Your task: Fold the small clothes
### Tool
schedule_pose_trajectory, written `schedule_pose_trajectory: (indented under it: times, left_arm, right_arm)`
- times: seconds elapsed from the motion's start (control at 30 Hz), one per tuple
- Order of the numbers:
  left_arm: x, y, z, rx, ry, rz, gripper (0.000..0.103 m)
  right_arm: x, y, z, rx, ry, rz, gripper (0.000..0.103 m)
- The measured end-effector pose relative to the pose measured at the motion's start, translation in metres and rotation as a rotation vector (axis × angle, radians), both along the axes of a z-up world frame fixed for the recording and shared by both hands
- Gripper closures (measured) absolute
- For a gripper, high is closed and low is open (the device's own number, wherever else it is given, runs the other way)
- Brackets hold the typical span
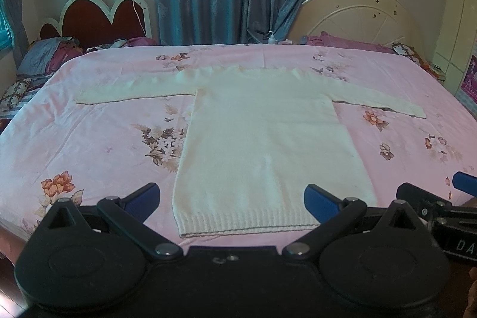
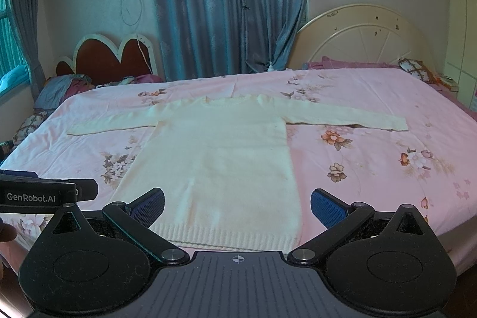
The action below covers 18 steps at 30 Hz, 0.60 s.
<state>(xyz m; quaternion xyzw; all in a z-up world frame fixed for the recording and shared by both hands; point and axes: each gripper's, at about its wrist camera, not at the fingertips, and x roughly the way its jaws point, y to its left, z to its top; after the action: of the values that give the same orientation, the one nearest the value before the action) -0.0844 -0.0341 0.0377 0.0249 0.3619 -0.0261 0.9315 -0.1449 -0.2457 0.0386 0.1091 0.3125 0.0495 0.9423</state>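
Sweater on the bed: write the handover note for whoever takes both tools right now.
Left tool: open, empty, poised at the near bed edge over the hem.
Right tool: open, empty, also at the hem, beside the left one.
Sweater: cream knit, lying flat on the pink floral bedsheet, neckline away from you, both sleeves spread out sideways, ribbed hem nearest.
Done: garment laid out flat; no fold made.
Left: fold the sleeves in over the body, then fold the body up from the hem.
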Motion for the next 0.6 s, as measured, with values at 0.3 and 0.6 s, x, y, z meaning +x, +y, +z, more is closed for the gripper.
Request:
schedule_pose_trajectory:
  times: [0.3,0.6]
  left_arm:
    - [-0.0009,-0.0002,-0.0004,0.003,0.001,-0.001,0.001]
    - [0.0023,0.0051,0.0012,0.008,0.002,-0.003,0.001]
  right_arm:
    - [0.0001,0.0031,0.0003,-0.003,-0.001,-0.002,0.0]
    - [0.005,0.0085,0.0012,-0.01,0.007,-0.009,0.0]
